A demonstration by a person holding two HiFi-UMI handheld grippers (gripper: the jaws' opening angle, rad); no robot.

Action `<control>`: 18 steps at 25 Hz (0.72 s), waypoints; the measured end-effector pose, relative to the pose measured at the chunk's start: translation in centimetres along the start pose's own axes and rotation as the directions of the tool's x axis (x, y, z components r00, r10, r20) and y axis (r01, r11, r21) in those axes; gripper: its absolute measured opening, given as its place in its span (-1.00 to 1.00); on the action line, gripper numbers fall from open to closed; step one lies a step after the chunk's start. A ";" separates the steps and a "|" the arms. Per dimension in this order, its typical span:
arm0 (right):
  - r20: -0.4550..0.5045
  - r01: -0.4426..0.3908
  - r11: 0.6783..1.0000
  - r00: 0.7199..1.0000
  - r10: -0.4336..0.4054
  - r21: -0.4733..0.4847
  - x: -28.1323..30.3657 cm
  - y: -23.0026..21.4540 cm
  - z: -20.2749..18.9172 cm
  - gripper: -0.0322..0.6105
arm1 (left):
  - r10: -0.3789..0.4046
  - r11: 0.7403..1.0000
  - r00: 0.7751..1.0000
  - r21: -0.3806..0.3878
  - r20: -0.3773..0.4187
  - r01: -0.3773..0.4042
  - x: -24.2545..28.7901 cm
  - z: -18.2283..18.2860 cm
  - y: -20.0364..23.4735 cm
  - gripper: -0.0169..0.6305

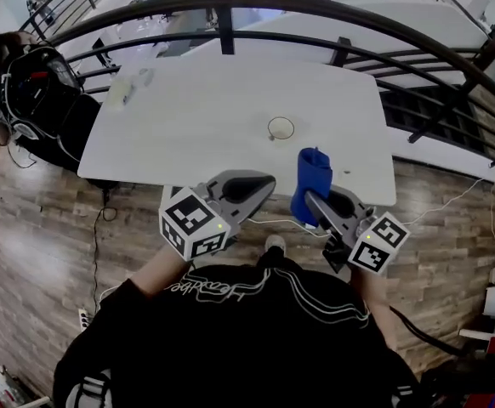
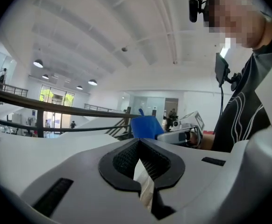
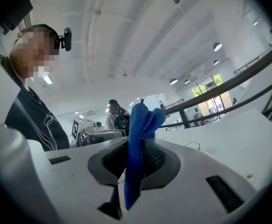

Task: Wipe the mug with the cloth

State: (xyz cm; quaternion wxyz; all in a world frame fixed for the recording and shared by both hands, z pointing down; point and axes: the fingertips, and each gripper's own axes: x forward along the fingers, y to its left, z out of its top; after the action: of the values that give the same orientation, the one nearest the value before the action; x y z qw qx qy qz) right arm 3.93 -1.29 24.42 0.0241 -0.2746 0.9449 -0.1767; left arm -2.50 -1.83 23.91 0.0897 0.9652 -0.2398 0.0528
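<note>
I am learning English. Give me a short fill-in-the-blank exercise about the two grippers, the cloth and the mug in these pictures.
1. The right gripper is shut on a ____ cloth.
2. The left gripper is shut and holds ____.
3. The mug stands on the ____ table, apart from both grippers.

Missing words: blue; nothing; white.

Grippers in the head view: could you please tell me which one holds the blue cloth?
The right gripper, at the view's right: the blue cloth stands clamped in it, whereas the left gripper is shut with no cloth.
</note>
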 end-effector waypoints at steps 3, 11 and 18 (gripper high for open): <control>0.008 0.039 0.999 0.999 -0.039 -0.024 -0.4 0.6 0.4 -0.75 | 0.004 1.000 1.000 0.003 0.022 -0.004 -0.4 0.7 -1.0 -0.92; -0.007 0.033 0.999 0.999 -0.033 -0.030 -0.2 1.5 2.0 -0.75 | 0.028 1.000 0.999 0.011 0.043 -0.029 -0.5 2.4 -1.9 -0.93; -0.014 0.036 0.998 0.999 -0.036 -0.042 0.3 1.7 2.8 -0.75 | 0.060 0.998 0.997 0.012 0.057 -0.061 -1.1 3.4 -1.1 -0.93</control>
State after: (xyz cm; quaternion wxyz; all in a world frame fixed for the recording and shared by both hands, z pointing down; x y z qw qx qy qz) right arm 3.22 -0.99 21.21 0.0084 -0.2908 0.9434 -0.1593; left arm -2.71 -1.07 20.31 0.0746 0.9592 -0.2711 0.0298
